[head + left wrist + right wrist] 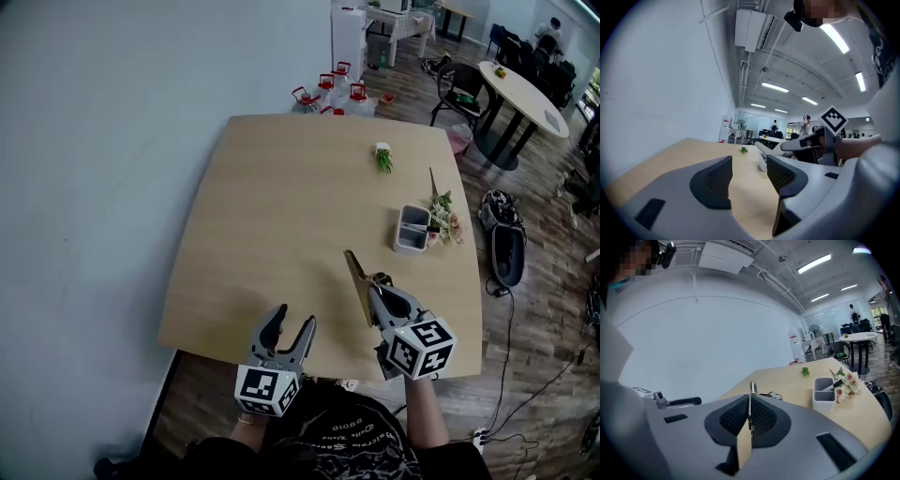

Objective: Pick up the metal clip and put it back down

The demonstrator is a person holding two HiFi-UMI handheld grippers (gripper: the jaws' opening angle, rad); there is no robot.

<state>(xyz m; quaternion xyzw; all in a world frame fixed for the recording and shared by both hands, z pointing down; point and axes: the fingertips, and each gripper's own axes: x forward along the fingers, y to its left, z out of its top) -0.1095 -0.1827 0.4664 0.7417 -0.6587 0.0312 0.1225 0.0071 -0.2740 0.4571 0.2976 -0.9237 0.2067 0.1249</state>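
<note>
Metal clip [356, 284] sits pinched in my right gripper [378, 292]; my left gripper [293, 322] gapes empty. I'd lower it flat to the table [272, 216], then release.

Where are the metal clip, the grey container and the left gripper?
metal clip [357, 286]: head view, its flat strip.
grey container [409, 247]: head view, its near wall.
left gripper [294, 317]: head view, midway between fingertips.

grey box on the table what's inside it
Two compartments in the grey box; a dark slim thing leans out toward the flowers. Otherwise it looks empty; its walls hide part of the bottom.
</note>
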